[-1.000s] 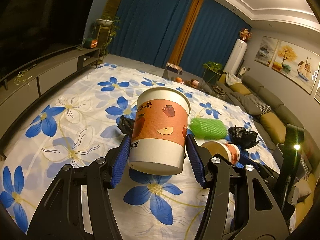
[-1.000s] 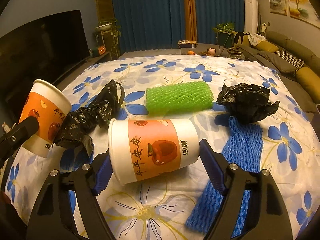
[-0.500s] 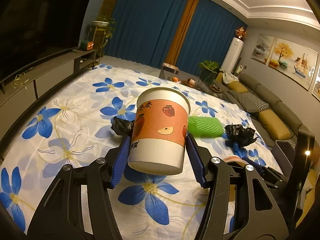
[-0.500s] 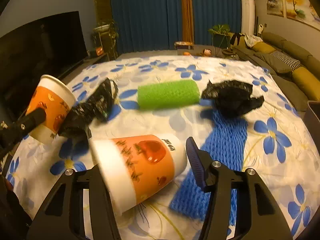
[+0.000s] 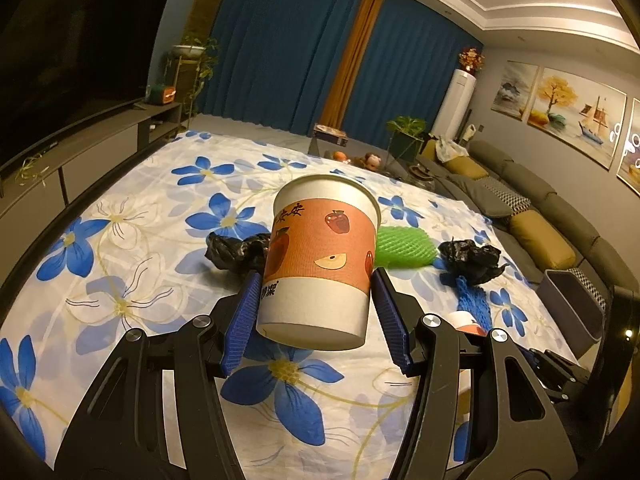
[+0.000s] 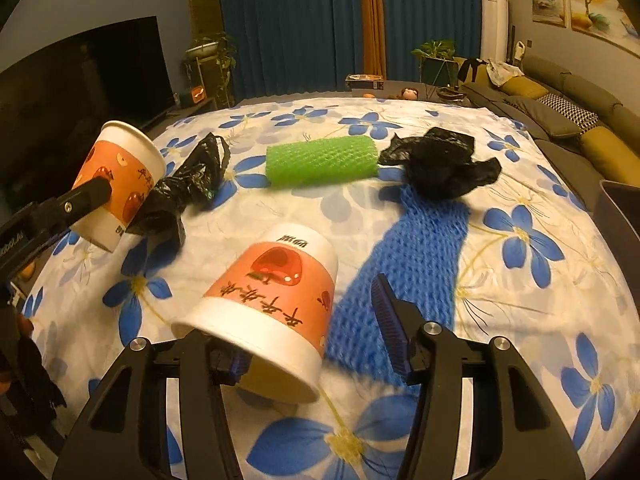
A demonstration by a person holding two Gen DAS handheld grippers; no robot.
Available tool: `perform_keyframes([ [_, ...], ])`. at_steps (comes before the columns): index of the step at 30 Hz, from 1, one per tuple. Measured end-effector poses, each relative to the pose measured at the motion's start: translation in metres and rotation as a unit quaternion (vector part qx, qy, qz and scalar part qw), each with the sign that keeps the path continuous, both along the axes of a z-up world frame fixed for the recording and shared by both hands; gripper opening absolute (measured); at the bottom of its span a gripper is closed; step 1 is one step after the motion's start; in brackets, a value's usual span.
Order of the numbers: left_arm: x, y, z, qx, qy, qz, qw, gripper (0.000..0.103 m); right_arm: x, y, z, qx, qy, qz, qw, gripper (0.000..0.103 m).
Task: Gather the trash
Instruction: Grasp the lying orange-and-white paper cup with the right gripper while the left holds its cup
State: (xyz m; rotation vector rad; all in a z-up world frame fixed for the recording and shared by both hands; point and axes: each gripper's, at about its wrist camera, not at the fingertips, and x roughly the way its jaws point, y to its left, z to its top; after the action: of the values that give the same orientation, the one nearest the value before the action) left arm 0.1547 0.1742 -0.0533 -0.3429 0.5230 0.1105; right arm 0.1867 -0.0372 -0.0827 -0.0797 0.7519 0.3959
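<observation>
The left claw [image 5: 316, 276] grips one cup [image 5: 320, 264] by its white base, mid-frame in the left view, base lifted clear of the flowered cloth [image 5: 120, 240] and leaning a little. That one looks ready to carry.

The right claw [image 6: 316, 300] is the worry. Its jaws have just been closing, yet they hold nothing firmly. The tipped cup [image 6: 276, 300] sits low in the middle of the right view, mouth toward the camera. The left finger is lost behind the rim. The right pad [image 6: 388, 316] stands apart from the cup's wall, so the claw reads as open.

To do this step well, I would say re-centre on the cup body so both pads meet the wall. Then squeeze gently, since thin paper will likely buckle near the open rim.

Both cups are white paper with an orange band printed with red fruit and dark characters. The grey bin [image 5: 572, 304] waits at the right edge of the left view. A green net [image 6: 320, 160], a blue net [image 6: 416, 248] and black bags [image 6: 440, 164] lie across the upper middle of the right view.
</observation>
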Motion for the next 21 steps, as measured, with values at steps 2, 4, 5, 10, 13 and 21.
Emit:
perform_keyframes([
  [2, 0.0, -0.001, 0.0, 0.0, -0.001, -0.002, 1.0, 0.055, -0.004, -0.003, 0.001, -0.001, -0.003, 0.0, 1.0, 0.054],
  [4, 0.0, -0.001, 0.0, 0.0, -0.002, -0.004, 1.0, 0.055, -0.008, -0.005, 0.001, -0.001, -0.006, 0.001, 1.0, 0.048],
  [5, -0.001, -0.001, 0.0, 0.0, -0.003, -0.004, 1.0, 0.055, -0.009, -0.006, 0.001, -0.001, -0.005, 0.002, 1.0, 0.042],
  [10, -0.001, -0.003, 0.001, 0.001, -0.004, -0.007, 1.0, 0.055, -0.016, -0.01, 0.0, 0.0, -0.009, 0.007, 1.0, 0.021],
  [13, -0.001, -0.005, 0.001, 0.004, -0.006, -0.011, 0.9999, 0.055, -0.019, -0.012, -0.001, 0.001, -0.015, 0.011, 1.0, 0.009],
  [21, -0.004, -0.015, 0.006, 0.004, -0.016, -0.03, 0.9994, 0.055, -0.034, -0.029, 0.012, 0.019, -0.045, 0.004, 0.999, 0.004],
])
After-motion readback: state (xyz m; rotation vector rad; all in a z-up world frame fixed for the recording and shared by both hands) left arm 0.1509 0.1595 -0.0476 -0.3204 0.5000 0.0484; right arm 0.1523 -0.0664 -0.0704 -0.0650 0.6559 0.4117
